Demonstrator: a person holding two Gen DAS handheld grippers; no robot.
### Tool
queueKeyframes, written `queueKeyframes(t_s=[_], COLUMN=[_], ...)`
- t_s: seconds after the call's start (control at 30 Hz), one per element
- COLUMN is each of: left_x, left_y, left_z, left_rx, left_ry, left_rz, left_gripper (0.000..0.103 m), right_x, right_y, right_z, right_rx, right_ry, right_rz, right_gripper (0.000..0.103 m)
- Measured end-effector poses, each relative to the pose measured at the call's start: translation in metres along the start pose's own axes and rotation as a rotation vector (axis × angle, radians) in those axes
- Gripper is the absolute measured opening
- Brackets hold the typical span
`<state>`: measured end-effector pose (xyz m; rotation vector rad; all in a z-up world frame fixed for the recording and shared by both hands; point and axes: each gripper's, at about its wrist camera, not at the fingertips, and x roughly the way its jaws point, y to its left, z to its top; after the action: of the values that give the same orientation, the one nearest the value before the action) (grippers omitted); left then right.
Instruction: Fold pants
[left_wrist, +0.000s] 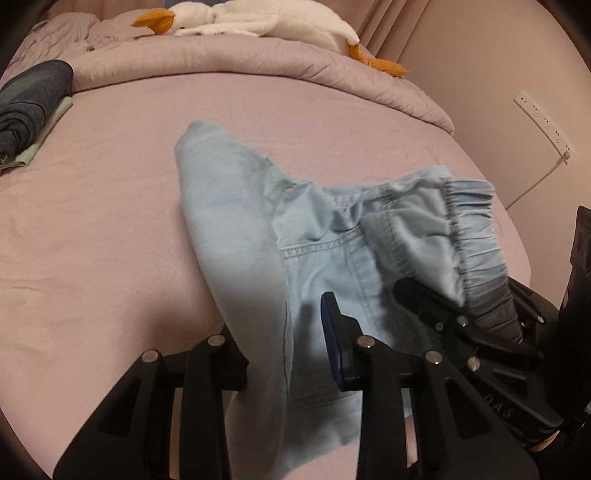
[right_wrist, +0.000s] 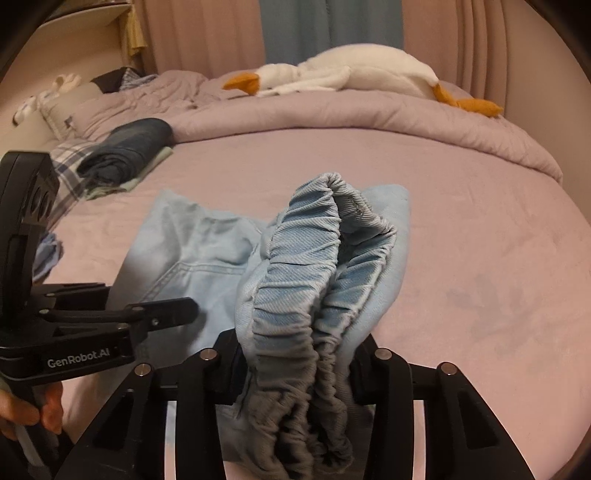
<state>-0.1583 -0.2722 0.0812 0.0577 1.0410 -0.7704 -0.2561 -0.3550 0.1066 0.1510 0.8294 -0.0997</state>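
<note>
On the pink bed sheet (right_wrist: 461, 229), we keep the left gripper (left_wrist: 284, 354) and right gripper (right_wrist: 295, 369) clamped on the light blue pants (left_wrist: 229, 206), lifting both evenly so the elastic waistband (right_wrist: 314, 266) stays level.

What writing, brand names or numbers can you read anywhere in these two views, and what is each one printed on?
"GenRobot.AI": white lettering on the black body of the left gripper, seen in the right wrist view.
Raised letters on the black body of the right gripper, low at the right of the left wrist view: too dark and tilted to read.
No readable text on the light blue pants or the wall power strip.
</note>
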Motion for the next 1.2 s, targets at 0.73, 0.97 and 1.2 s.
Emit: queueKeyframes(t_s=[0.73,0.97,1.2], left_x=[-0.063,-0.084,-0.098], left_y=[0.03,0.041,0.049], left_z=[-0.037,-0.047,-0.052], left_rx=[-0.049,-0.064,-0.083], left_ry=[-0.106,-0.145,-0.169], left_rz=[0.016,0.02,0.026], left_gripper=[0.03,0.03,0.03], right_x=[-0.023,-0.027,-0.028], right_y=[0.05,0.062,0.073], right_z=[0.001,0.005,0.01], right_rx=[-0.085,-0.116,-0.141], right_ry=[-0.048,-0.061,-0.07], right_rz=[0.091,0.114,0.137], right_gripper=[0.042,0.042,0.042])
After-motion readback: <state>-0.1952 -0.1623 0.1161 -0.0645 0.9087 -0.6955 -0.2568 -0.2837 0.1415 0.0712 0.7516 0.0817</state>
